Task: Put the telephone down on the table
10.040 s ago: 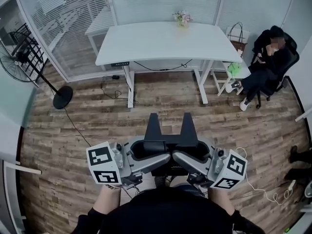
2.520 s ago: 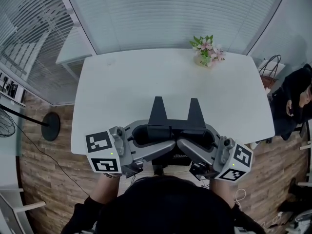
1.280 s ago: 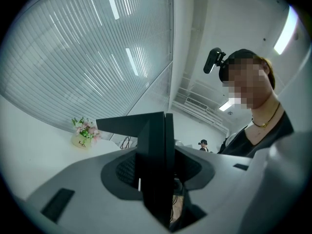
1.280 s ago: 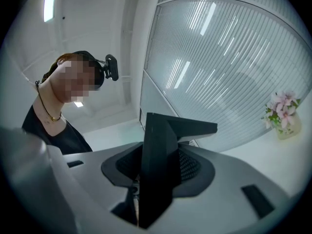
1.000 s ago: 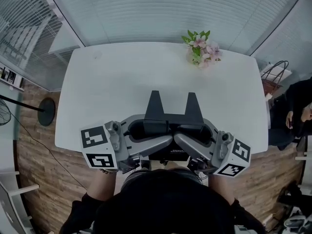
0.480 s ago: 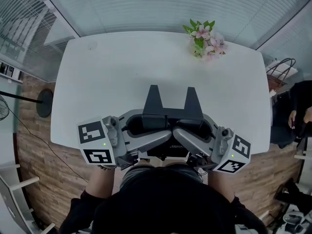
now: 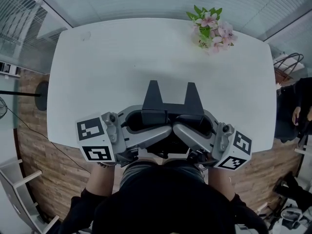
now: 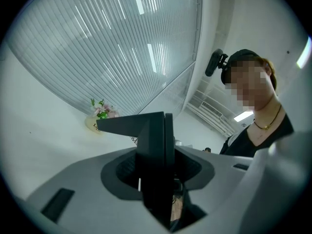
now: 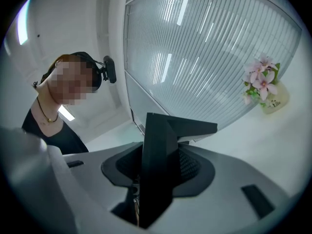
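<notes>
The black telephone [image 7: 170, 108], with two upright prongs on its far side, hangs over the near part of the white table [image 7: 97, 72]. My left gripper [image 7: 153, 122] is shut on its left end and my right gripper [image 7: 190, 122] on its right end. In the left gripper view the telephone [image 8: 156, 150] stands as a dark slab between the grey jaws of the left gripper [image 8: 156, 167]. The right gripper view shows the telephone [image 9: 158, 165] the same way inside the right gripper [image 9: 156, 172]. I cannot tell whether the telephone touches the table.
A small vase of pink flowers [image 7: 213, 26] stands at the table's back right corner. Slatted blinds run behind the table. A fan's round base [image 7: 41, 94] sits on the wood floor at the left. A seated person [image 7: 297, 111] is at the right edge.
Both grippers have carried the telephone forward and lower over the table, which now fills more of the head view. The grip on the telephone has not changed.
</notes>
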The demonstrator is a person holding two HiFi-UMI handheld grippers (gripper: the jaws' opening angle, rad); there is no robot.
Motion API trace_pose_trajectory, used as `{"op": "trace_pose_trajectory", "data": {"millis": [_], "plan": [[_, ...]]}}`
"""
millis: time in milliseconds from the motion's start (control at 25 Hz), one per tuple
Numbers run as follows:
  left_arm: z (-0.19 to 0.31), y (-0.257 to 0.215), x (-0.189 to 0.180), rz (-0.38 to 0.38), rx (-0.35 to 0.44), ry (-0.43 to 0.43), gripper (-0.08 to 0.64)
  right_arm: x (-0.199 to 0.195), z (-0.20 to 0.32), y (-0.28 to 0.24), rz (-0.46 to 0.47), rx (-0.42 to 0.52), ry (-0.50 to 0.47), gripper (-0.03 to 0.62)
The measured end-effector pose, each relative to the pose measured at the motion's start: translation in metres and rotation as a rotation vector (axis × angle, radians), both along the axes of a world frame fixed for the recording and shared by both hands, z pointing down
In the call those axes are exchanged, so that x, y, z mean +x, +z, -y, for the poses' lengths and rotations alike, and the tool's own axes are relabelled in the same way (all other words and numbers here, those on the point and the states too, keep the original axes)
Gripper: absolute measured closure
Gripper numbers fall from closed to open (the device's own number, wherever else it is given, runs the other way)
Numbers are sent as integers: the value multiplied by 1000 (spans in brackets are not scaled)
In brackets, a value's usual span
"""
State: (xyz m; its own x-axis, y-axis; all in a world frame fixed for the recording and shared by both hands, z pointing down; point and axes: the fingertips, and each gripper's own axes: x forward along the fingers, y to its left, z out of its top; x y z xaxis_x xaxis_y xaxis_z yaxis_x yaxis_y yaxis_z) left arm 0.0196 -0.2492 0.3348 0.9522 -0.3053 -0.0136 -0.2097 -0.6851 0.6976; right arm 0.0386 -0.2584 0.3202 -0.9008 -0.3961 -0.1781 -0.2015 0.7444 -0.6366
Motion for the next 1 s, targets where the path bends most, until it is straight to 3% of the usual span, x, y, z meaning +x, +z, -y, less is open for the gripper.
{"op": "trace_pose_trajectory", "data": {"millis": [1000], "plan": [[27, 59, 0, -4, -142, -1, 368, -1, 30, 60, -9, -142, 8, 411]]}}
